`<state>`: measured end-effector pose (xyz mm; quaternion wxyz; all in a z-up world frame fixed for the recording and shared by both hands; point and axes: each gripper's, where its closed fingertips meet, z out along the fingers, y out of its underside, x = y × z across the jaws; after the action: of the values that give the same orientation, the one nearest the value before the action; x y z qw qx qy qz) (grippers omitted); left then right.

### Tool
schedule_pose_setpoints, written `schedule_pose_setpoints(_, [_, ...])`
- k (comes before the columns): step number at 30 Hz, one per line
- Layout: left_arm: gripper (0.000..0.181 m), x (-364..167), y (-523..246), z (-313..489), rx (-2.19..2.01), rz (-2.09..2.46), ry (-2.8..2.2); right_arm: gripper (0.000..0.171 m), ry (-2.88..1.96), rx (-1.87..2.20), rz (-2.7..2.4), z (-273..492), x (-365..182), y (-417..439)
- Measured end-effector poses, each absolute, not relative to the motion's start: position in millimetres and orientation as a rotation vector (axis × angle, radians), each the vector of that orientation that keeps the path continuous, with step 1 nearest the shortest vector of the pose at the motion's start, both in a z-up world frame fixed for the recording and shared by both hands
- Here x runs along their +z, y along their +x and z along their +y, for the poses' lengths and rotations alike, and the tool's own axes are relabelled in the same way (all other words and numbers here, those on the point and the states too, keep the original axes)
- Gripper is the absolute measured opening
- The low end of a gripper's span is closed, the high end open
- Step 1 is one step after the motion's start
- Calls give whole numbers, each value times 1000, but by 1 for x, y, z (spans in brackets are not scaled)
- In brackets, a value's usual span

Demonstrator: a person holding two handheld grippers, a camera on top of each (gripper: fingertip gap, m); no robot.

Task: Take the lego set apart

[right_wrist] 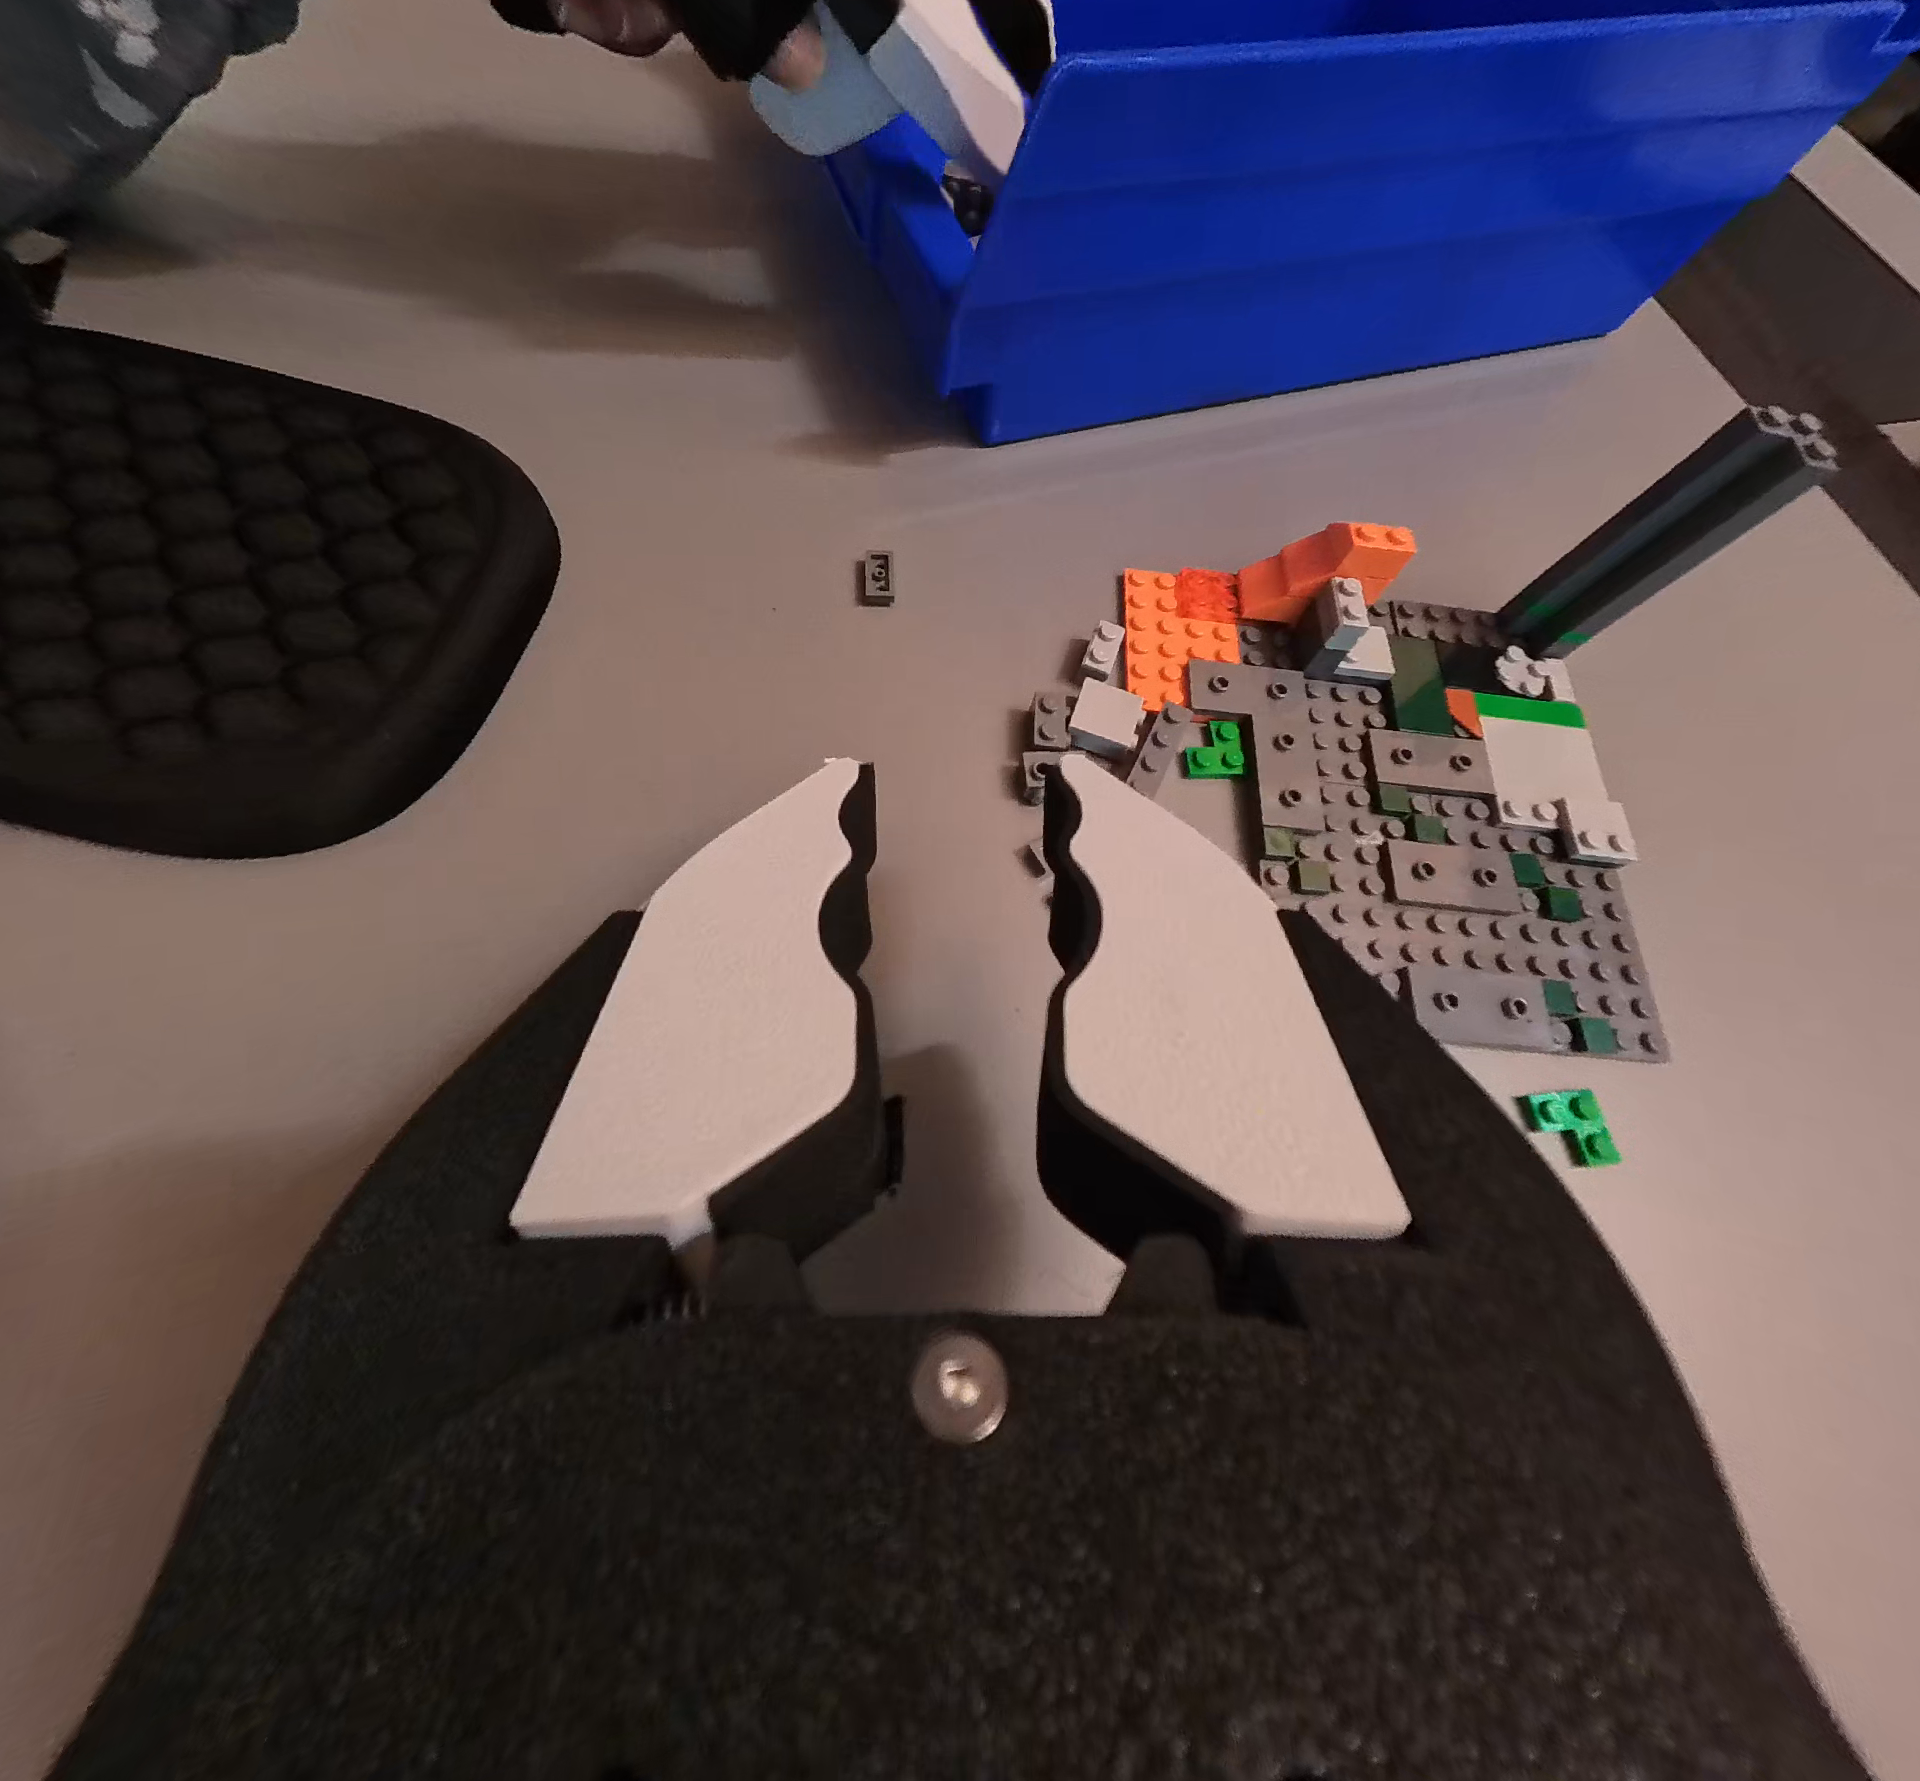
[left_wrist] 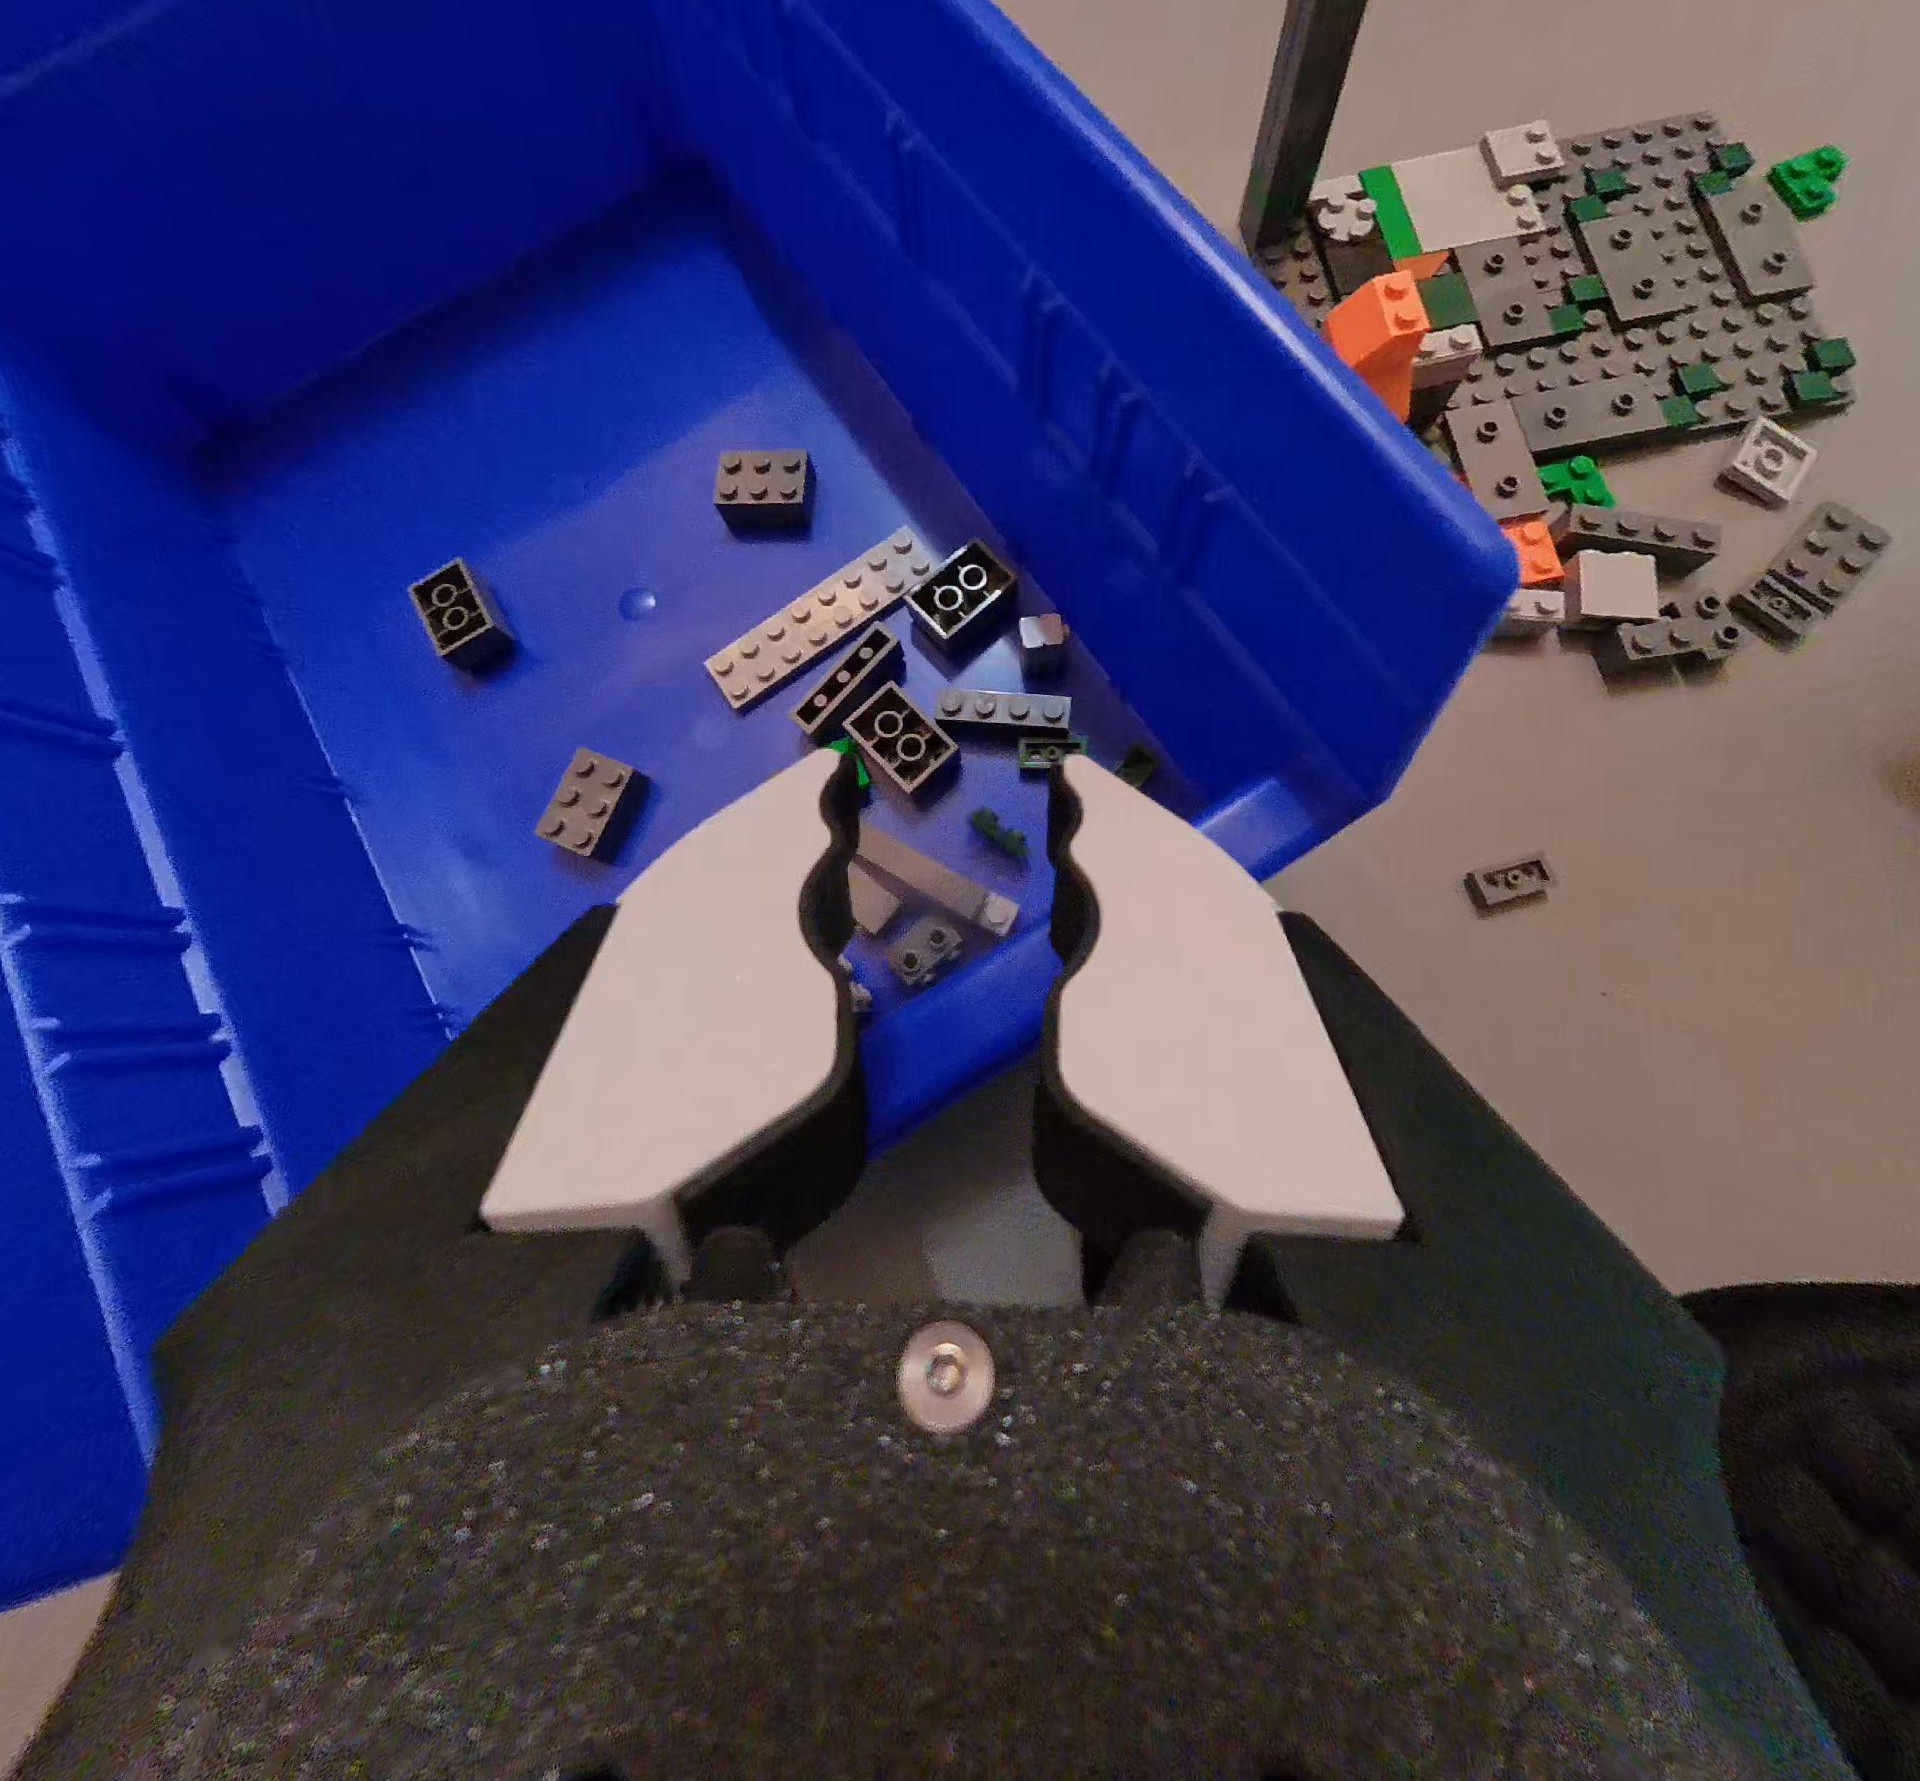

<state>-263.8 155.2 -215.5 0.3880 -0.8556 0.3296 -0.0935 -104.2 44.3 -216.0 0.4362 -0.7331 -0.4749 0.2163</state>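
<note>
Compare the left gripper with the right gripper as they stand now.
The left gripper hangs over the blue bin, above loose bricks; the right gripper is over bare table, beside the lego set. Both are open and hold nothing.

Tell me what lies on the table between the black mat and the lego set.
Right wrist view: between the black mat and the lego set the table holds only one small dark lego plate, lying alone; the rest is bare.
</note>
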Motion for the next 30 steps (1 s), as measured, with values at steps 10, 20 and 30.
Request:
schedule_pose_setpoints(10, [32, -188, -220, 95, -324, 1180, -1910, 30, -1838, 549, -1162, 47, -216, -101])
schedule_pose_setpoints(20, [25, -229, -188, 55, -339, 1476, -1945, 30, -1855, 548, -1168, 46, -220, -100])
schedule_pose_setpoints(30, [27, -266, -179, 63, -304, 1493, -2141, 30, -1880, 557, -1161, 46, -223, -94])
